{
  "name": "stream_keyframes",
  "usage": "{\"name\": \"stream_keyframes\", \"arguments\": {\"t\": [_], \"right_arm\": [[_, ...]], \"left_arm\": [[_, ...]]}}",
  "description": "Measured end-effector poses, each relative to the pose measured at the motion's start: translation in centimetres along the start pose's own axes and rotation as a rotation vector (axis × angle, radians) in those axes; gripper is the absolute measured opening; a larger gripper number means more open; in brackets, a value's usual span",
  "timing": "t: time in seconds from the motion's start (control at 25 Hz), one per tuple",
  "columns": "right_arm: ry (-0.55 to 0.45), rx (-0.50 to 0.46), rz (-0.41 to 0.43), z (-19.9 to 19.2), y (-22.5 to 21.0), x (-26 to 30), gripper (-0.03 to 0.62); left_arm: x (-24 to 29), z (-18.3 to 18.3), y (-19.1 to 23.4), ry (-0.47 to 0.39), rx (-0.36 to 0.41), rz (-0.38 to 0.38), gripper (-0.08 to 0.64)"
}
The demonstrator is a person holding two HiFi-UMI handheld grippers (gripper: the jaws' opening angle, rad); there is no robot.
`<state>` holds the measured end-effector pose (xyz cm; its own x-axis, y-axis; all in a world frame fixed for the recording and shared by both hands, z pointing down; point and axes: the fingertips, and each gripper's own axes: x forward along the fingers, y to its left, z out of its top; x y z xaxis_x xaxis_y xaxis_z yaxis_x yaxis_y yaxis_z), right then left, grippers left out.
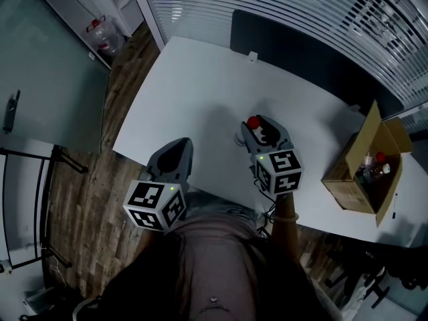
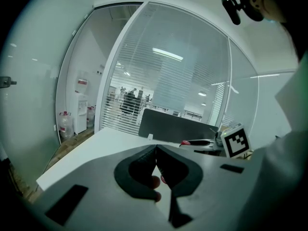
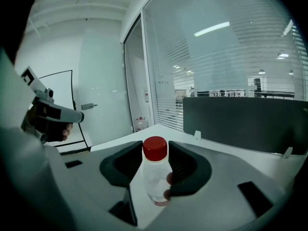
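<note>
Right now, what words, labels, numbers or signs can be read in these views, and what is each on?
No text can be read in any view.
The marker cube of the left gripper and the marker cube of the right gripper: square patterns, no letters.
On the bottle in the right gripper: no print visible.
On the bottles in the cardboard box: labels too small.
On the water jug: label too small.

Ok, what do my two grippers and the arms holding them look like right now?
The left gripper and right gripper each have a grey, shield-shaped claw lined with black pads. Each carries a white marker cube printed with black square patterns. The person wears a light-coloured top; no sleeve covers the right forearm.
</note>
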<state>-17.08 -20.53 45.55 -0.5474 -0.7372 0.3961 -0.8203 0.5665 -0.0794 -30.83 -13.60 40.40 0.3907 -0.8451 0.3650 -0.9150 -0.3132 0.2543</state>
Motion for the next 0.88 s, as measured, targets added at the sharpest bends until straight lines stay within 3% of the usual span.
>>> {"name": "stream_keyframes", "arguments": {"t": [0.4,0.64,0.88], "right_arm": [[-0.065,0.038,0.023,1.2,0.2,-2.5,0.173],[-0.110,0.038,-0.009,2.5,-0.6,-5.7,0.171],[-0.178,0.028,-0.081,3.7,-2.3,-10.0,0.115]], "left_arm": [[0.8,0.3,-1.4,0.002,0.001,-0.047,0.009],[1.6,0.7,-3.2,-0.002,0.001,-0.097,0.009],[2.3,1.1,-6.6,-0.002,0.015,-0.167,0.009]]}}
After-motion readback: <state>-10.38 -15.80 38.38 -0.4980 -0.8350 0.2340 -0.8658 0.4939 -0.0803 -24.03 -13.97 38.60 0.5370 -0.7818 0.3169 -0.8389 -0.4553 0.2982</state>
